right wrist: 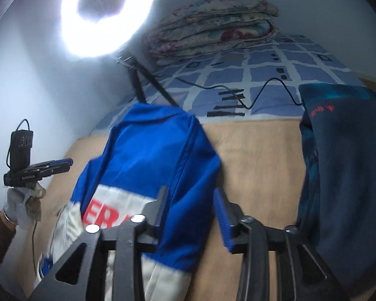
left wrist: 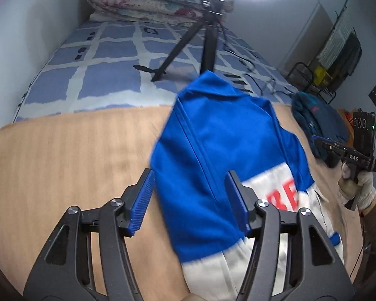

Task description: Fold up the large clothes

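**A:** Left wrist view gives us the widest read, so we start big: the bed (left wrist: 107, 50) with its blue checked sheet runs along the back, and in front of it the wooden desk (left wrist: 70, 155) carries the work. A ring-light tripod (left wrist: 188, 47) stands on the bed, with a folded floral quilt (left wrist: 148, 0) behind it.

**B:** And the blue and white jacket (left wrist: 213, 155) lies on the desk, collar toward the bed, already narrowed lengthwise as far as we can judge. A dark folded garment (right wrist: 343, 155) sits beside it on the right.

**A:** Agreed. We read this as the letting-go after a fold. Our left claw (left wrist: 190, 200) stands fairly wide; the jacket's edge lies between its pads, but they don't press on it.

**B:** Same with our right claw (right wrist: 190, 210): parted, the jacket's right edge between the fingers, nothing pinched.

**A:** So what does the next move call for?

**B:** We think a crosswise fold. We would need to take a fresh grip on one end, both claws on matching corners, and carry it over to the other end evenly so the layers don't skew.
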{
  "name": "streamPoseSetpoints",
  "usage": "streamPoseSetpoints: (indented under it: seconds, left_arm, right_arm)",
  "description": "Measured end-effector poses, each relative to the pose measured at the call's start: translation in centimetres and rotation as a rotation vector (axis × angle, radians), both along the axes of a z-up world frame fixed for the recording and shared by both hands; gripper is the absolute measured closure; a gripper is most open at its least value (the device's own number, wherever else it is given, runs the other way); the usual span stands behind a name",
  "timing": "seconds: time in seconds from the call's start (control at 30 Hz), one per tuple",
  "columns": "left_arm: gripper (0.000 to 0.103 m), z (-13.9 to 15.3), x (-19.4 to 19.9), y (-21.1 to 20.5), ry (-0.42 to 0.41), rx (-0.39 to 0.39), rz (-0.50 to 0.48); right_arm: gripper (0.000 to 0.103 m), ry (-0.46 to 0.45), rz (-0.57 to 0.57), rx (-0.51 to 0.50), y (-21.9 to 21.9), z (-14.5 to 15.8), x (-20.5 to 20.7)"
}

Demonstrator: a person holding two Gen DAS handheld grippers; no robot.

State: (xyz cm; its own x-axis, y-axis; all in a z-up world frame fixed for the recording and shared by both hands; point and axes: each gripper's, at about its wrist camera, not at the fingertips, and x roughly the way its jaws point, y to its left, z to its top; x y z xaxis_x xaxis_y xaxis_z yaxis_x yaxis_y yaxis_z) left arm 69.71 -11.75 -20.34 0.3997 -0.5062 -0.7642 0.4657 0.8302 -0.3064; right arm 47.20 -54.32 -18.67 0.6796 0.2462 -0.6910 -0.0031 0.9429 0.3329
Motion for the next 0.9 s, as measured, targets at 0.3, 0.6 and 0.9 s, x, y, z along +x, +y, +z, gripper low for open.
streamPoseSetpoints:
  seconds: [0.3, 0.6, 0.9]
  left_arm:
    - [0.04, -3.4, 6.7, -1.7, 0.097, -0.031, -0.024]
    - [0.04, -5.8, 8.0, -4.9, 0.073, -0.017, -0.09]
    - [0.095, -4.9, 6.2, -7.2, -0.039, 0.082, -0.124]
  right_arm:
    - [0.048, 0.044, 0.057, -0.091, -0.1, -2.2, 7.6]
    - [0.051, 0.061, 0.1, -0.027, -0.4, -4.7, 10.7]
    - [0.097, 0.074, 0.147, -0.121, 2.2, -4.4, 11.0]
